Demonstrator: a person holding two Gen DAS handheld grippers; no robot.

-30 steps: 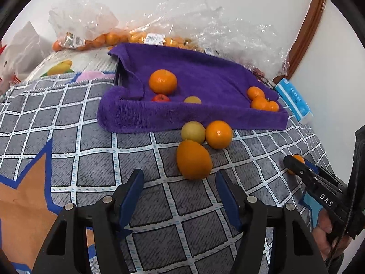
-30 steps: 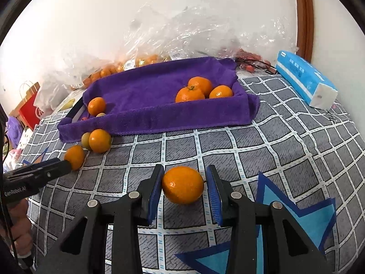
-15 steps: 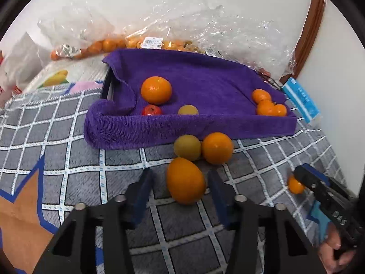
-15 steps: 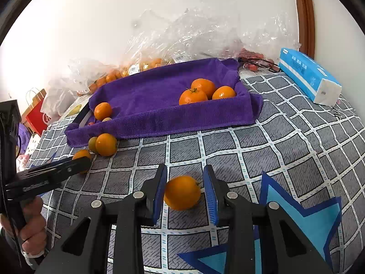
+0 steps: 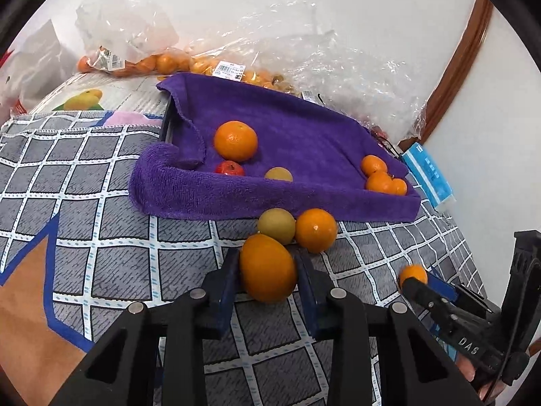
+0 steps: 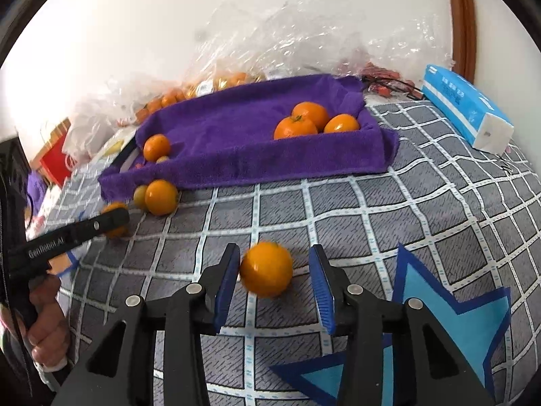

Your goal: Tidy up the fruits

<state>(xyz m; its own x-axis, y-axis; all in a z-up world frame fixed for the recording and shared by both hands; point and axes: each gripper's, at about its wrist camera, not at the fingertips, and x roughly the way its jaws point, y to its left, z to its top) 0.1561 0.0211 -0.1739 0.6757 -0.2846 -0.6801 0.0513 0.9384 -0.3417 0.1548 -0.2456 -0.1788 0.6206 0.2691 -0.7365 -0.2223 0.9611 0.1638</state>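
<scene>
My left gripper (image 5: 267,270) is shut on a large oval orange (image 5: 268,268) on the checked cloth. A yellow-green fruit (image 5: 276,225) and a round orange (image 5: 316,225) lie just beyond it, against the purple towel tray (image 5: 189,196). The tray holds an orange (image 5: 235,140), a red fruit (image 5: 230,168), a yellowish fruit (image 5: 278,173) and three small oranges (image 5: 382,177). My right gripper (image 6: 274,272) is open around a small orange (image 6: 266,268), whose left side touches the left pad; there is a gap on the right.
Plastic bags of oranges (image 5: 162,62) lie behind the tray by the wall. A blue tissue pack (image 6: 466,110) sits at the right. A red bag (image 6: 54,159) stands far left. The checked cloth (image 6: 422,209) covers the surface.
My left gripper moved forward and closed on the oval orange. My right gripper opened wider around the small orange, which now looks blurred.
</scene>
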